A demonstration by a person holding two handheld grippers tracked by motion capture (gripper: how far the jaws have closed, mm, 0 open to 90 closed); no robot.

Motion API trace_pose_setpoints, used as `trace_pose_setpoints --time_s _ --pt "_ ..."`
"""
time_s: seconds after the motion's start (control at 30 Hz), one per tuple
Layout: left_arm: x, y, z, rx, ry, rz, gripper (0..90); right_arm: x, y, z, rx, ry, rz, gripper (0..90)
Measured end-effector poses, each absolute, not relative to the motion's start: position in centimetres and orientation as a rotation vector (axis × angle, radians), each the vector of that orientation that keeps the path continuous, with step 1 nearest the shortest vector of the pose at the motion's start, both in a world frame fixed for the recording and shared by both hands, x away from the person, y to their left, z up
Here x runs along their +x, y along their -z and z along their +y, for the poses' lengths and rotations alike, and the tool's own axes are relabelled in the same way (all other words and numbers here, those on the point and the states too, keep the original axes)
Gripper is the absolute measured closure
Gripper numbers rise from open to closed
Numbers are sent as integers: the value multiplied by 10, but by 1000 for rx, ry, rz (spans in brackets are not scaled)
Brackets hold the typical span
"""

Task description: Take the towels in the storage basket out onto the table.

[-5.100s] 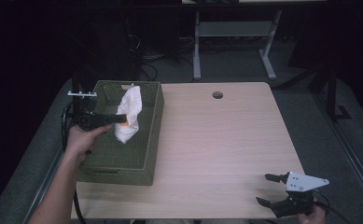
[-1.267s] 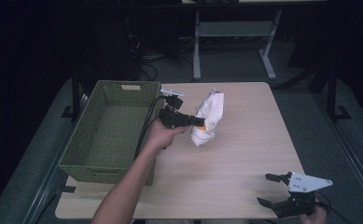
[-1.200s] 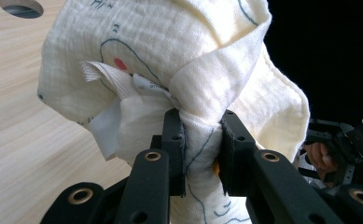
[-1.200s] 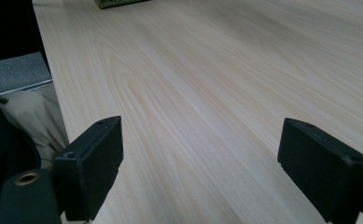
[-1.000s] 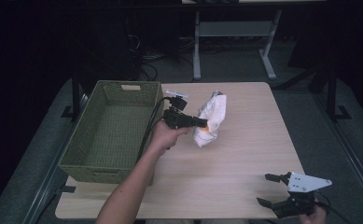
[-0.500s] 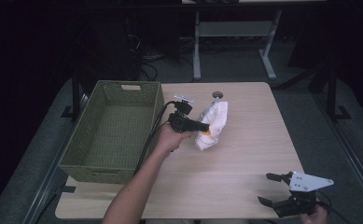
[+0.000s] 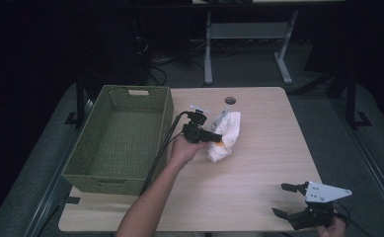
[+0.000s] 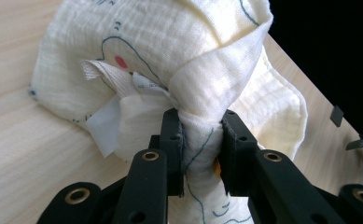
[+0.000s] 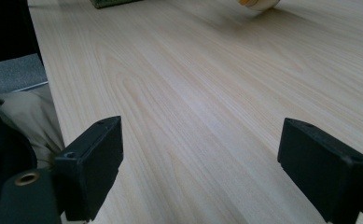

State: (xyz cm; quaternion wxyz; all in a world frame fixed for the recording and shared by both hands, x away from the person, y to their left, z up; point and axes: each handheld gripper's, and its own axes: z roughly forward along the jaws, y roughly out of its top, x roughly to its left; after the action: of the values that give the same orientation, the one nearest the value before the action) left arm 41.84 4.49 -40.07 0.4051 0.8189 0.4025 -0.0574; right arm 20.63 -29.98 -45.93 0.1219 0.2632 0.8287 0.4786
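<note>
1. Left gripper view: the left gripper [image 8: 201, 149] pinches a fold of the white cloth [image 8: 170, 60] tight between its jaws.
2. The cloth rests on the table [image 7: 258, 168], just beside the woven basket [image 7: 120, 143].
3. The right gripper [image 7: 290, 201] gapes wide, holding nothing, at the table's near edge.

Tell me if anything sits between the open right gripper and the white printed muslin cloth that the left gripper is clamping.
Nothing visible does. Bare light wooden table lies between the right gripper at the near right edge and the white printed muslin cloth. The left gripper pinches the cloth; the green woven basket stands off to the left.
</note>
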Motion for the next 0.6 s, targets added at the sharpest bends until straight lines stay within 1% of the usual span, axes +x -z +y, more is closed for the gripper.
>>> trace_pose_setpoints --time_s 0.23,0.5,0.6 --pt "416 412 35 2103 121 1043 732 206 459 -299 765 -1397 2421 138" --pt "416 424 27 2107 134 1076 718 205 458 -300 755 -1399 2420 138" --pt "417 428 23 2116 126 1090 691 205 458 -300 754 -1403 2417 138"
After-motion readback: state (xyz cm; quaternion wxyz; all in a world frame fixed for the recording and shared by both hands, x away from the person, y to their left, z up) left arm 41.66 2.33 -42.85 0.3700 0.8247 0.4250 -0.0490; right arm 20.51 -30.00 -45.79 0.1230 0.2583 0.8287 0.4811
